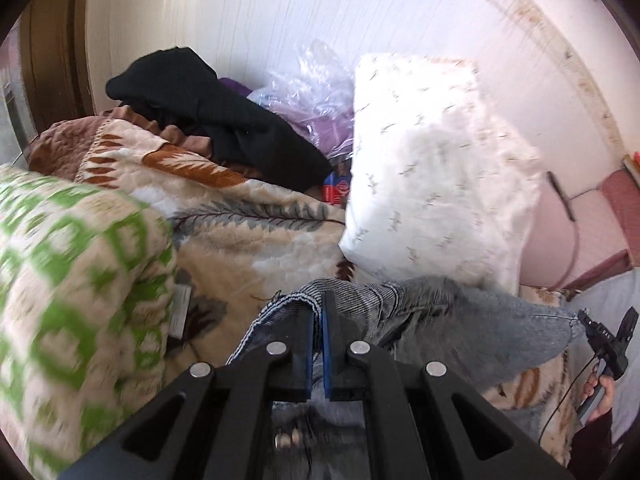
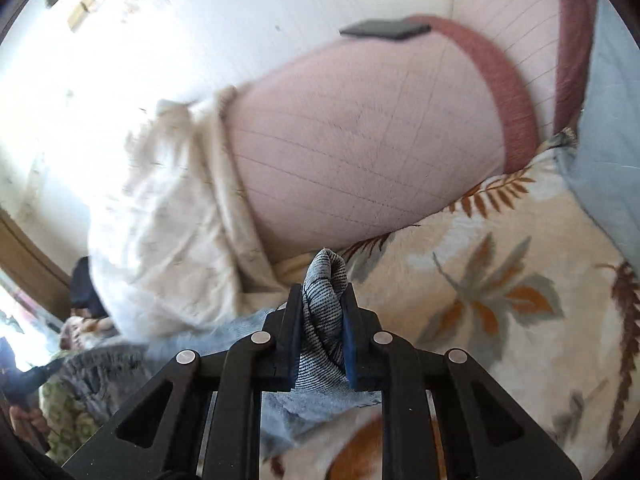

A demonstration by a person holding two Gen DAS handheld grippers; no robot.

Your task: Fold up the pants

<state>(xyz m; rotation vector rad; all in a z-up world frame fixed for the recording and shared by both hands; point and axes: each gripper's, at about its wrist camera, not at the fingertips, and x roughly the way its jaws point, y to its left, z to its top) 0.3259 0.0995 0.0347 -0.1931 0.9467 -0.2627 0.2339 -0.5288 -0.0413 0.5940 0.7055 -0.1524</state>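
The pants are pale blue-grey denim, held up over a leaf-print blanket. My left gripper is shut on a folded edge of the denim; the cloth stretches from it to the right. My right gripper shows at the far right of the left wrist view, holding the other end. In the right wrist view the right gripper is shut on a bunched wad of the pants, which hang below it over the blanket.
A white pillow stands behind the pants. A green patterned blanket roll lies at left. Black clothing and a plastic bag are at the back. A pink cushion and a pale blue pillow lie ahead of the right gripper.
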